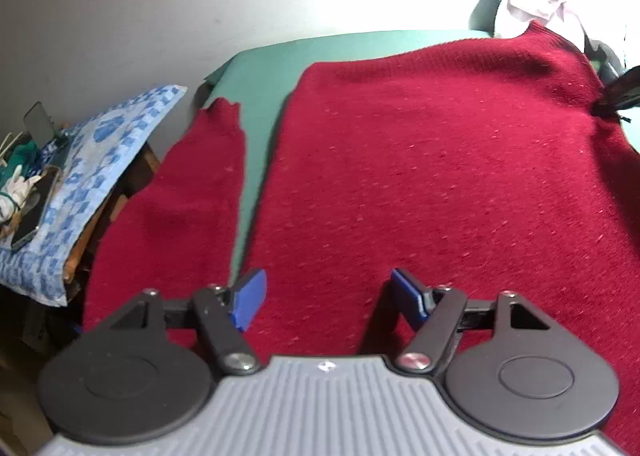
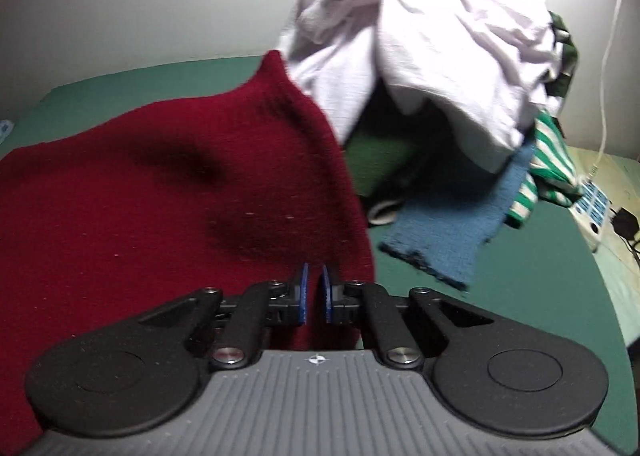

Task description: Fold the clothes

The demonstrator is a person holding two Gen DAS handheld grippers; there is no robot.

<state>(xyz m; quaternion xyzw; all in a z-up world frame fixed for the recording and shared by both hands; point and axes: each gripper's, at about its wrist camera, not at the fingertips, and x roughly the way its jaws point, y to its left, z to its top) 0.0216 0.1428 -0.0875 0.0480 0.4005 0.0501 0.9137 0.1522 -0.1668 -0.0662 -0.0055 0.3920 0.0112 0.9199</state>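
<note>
A: Where is the sweater [image 1: 420,175]?

B: Spread flat on the green surface [image 1: 264,67], dark red knit, taking up most of it. One sleeve [image 1: 184,191] lies out to the left, apart from the body, with a strip of green showing between them.

A: And the left gripper [image 1: 328,298]?

B: It hangs over the near part of the sweater with its blue pads [image 1: 250,298] wide apart. Nothing is between them.

A: The right gripper [image 2: 314,296]?

B: Its pads [image 2: 303,296] are drawn nearly together at the sweater's right edge [image 2: 352,215], and red knit fills the narrow slot between them. It looks clamped on that edge. From the left wrist view the right gripper shows as a dark shape [image 1: 620,93] at the sweater's far right side.

A: What else is around?

B: A pile of clothes [image 2: 452,35] sits just beyond the sweater's far corner: a pale lilac cloth on top, a blue knit [image 2: 452,223] under it, a green-and-white striped piece [image 2: 548,163] to the right. A power strip [image 2: 592,211] lies at the right border, with a white cable [image 2: 612,55] running up the wall. Left of the surface there is a blue patterned cloth [image 1: 92,159] with a phone [image 1: 38,207] on it.
</note>
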